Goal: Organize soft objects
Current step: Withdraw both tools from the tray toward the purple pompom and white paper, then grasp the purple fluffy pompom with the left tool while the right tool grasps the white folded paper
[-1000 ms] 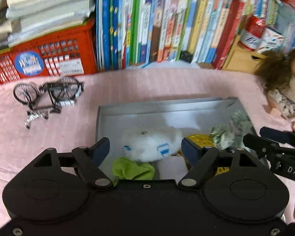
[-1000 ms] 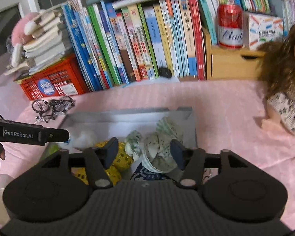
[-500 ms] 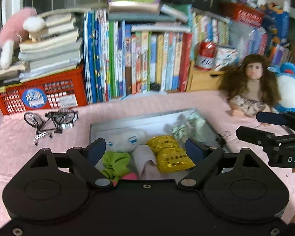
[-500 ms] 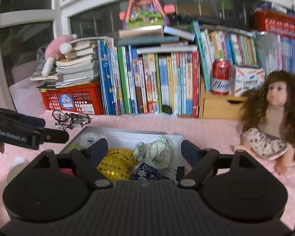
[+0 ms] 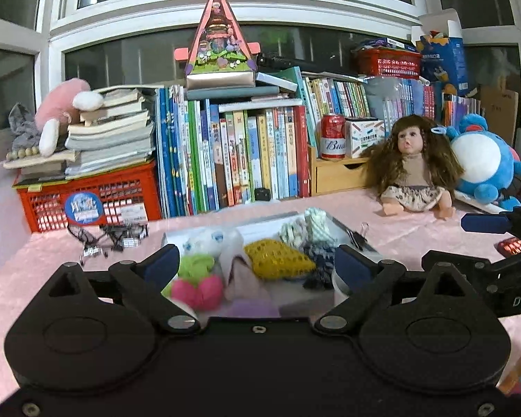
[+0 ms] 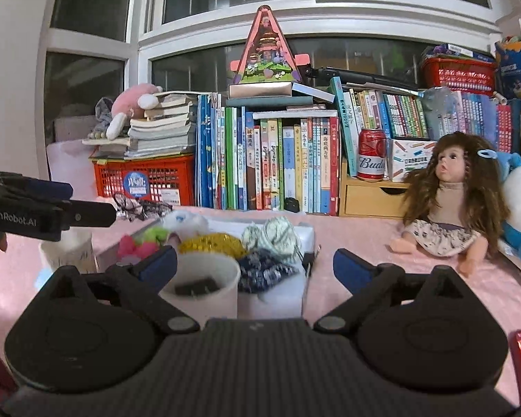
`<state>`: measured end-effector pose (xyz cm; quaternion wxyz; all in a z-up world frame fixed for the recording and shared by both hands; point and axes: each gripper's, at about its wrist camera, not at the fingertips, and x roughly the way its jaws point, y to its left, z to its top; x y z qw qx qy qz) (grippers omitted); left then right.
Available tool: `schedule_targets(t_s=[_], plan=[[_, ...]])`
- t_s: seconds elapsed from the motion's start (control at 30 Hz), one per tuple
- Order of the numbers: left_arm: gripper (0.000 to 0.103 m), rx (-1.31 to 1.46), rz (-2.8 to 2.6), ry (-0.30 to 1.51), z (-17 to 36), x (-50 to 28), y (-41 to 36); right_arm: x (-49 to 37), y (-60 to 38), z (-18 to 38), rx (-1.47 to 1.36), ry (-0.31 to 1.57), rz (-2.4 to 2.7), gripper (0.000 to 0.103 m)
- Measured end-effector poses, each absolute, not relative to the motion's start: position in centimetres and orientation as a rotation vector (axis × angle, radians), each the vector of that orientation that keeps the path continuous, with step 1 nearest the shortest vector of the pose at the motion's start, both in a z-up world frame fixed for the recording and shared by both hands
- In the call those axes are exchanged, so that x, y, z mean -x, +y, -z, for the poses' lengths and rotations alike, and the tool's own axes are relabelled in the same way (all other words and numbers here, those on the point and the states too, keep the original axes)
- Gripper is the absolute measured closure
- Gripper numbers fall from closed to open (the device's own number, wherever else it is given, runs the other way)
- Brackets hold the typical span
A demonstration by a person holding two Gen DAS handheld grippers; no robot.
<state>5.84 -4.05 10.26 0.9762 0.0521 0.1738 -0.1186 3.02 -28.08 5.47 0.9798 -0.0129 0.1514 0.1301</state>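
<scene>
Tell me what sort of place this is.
Likely a child's room or home play corner: a row of children's books under a window, a doll and blue plush toy on a pink-covered table.

The red can point(image 6: 371, 154) on the wooden drawer box point(image 6: 371, 196) is showing "Bud" in white script. The left gripper point(image 6: 69, 205), seen from the right wrist, is carrying "GenRobot.AI" on its side. The right gripper point(image 5: 482, 243), seen from the left wrist, is showing "DAS" at the frame's edge.
</scene>
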Motion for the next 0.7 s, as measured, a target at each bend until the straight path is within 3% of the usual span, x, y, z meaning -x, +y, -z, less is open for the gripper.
schedule_targets(t_s=[0.23, 0.33, 0.7], plan=[[0.008, -0.031, 0.177, 0.368, -7.1, -3.2, -4.1, -1.5, -27.6, -2.6, 0.073, 0.351, -0.245, 0.001], [0.021, -0.011, 0.15, 0.367, -6.0, -2.7, -4.0, -1.4, -27.5, -1.5, 0.076, 0.386, -0.244, 0.003], [0.038, 0.018, 0.046, 0.39, -2.8, -3.1, -4.7, -1.8, -27.1, 0.7, 0.073, 0.451, -0.233, 0.021]])
